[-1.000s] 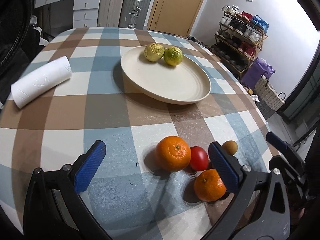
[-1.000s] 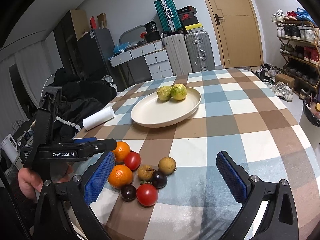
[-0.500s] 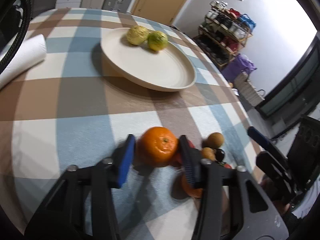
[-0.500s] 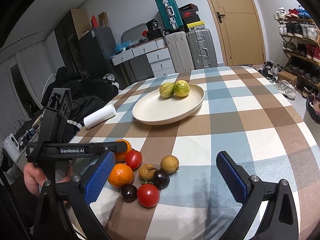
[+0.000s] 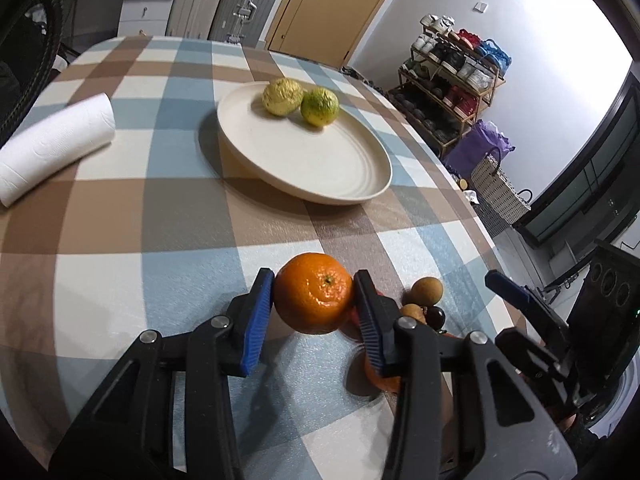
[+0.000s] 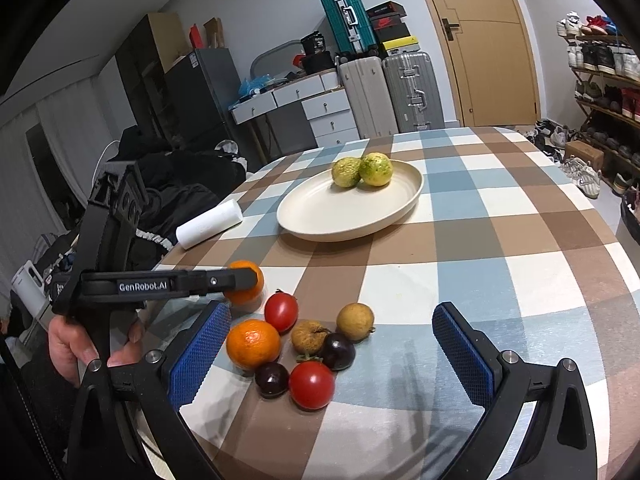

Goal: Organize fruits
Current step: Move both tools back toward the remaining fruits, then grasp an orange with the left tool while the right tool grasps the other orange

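My left gripper (image 5: 314, 300) is shut on an orange mandarin (image 5: 313, 293) and holds it just above the checked tablecloth; it also shows in the right wrist view (image 6: 245, 283). A cream plate (image 5: 320, 168) beyond it holds two yellow-green fruits (image 5: 300, 100). My right gripper (image 6: 332, 350) is open and empty over a cluster of loose fruit: a second mandarin (image 6: 253, 344), two red tomatoes (image 6: 312, 384), two dark plums (image 6: 338, 351) and two brown fruits (image 6: 355, 321).
A white paper roll (image 5: 52, 148) lies at the table's left. The plate also shows in the right wrist view (image 6: 348, 216). The table's edge (image 5: 484, 236) runs along the right, with a shoe rack and bags beyond. Suitcases and drawers stand behind the table.
My left gripper closed on the mandarin and lifted it slightly off the cloth. The right gripper has hardly moved and stays open.
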A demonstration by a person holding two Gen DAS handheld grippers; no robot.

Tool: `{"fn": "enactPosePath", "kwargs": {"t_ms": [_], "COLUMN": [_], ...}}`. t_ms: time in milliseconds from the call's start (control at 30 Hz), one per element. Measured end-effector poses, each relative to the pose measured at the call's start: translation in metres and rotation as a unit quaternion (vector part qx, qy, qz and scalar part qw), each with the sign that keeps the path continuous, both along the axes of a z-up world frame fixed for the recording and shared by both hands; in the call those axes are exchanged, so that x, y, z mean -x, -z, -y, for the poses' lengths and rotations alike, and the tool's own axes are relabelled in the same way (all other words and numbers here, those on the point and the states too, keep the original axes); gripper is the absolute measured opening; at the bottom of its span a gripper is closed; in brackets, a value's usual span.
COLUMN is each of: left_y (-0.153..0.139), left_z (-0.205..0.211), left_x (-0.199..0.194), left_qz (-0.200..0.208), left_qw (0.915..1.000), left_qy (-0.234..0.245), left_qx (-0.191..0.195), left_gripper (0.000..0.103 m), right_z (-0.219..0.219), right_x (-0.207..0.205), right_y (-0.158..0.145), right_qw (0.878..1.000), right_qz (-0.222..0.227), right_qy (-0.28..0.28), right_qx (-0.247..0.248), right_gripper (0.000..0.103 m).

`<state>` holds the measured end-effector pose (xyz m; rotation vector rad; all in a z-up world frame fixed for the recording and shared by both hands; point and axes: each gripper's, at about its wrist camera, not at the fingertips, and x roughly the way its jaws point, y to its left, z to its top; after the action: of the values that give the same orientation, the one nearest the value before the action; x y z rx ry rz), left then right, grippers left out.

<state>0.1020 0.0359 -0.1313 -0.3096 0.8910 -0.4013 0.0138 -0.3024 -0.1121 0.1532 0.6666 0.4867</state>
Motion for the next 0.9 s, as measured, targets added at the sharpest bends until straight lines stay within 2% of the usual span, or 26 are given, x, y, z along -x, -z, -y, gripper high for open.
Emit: {"fn": "enactPosePath", "kwargs": {"t_ms": [200, 400, 667, 767, 833, 900], "left_y": [-0.015, -0.026, -0.033, -0.035, -0.035, -0.035], "left_z": [-0.007, -0.011, -0.016, -0.018, -0.019, -0.018], "left_x": [0.008, 0.015, 0.023, 0.026, 0.027, 0.028], "left_qz": [0.02, 0.033, 0.038, 0.041, 0.042, 0.044], "left_qw": [0.9997, 0.9991, 0.9989, 0.9987, 0.9987, 0.9985], "left_qy": [-0.011, -0.017, -0.02, -0.021, -0.021, -0.022], "left_qx": [-0.01, -0.021, -0.02, -0.023, -0.023, -0.026], "left_gripper": [0.038, 0.038, 0.038, 0.038, 0.038, 0.038], "right_z": [-0.01, -0.032, -0.073, -0.084, -0.092, -0.098], "right_x": [0.004, 0.009, 0.017, 0.018, 0.019, 0.02], "right_y": [-0.001, 0.002, 0.011, 0.014, 0.017, 0.02], "right_qw": [1.0, 0.998, 0.989, 0.985, 0.981, 0.977], "right_qz": [0.006, 0.004, 0.018, 0.031, 0.039, 0.041], "right_qy": [-0.016, -0.058, -0.101, -0.099, -0.098, -0.101], "right_qx": [0.007, 0.028, 0.103, 0.134, 0.162, 0.182], "right_gripper": [0.103, 0.103, 0.102, 0.102, 0.1, 0.091]}}
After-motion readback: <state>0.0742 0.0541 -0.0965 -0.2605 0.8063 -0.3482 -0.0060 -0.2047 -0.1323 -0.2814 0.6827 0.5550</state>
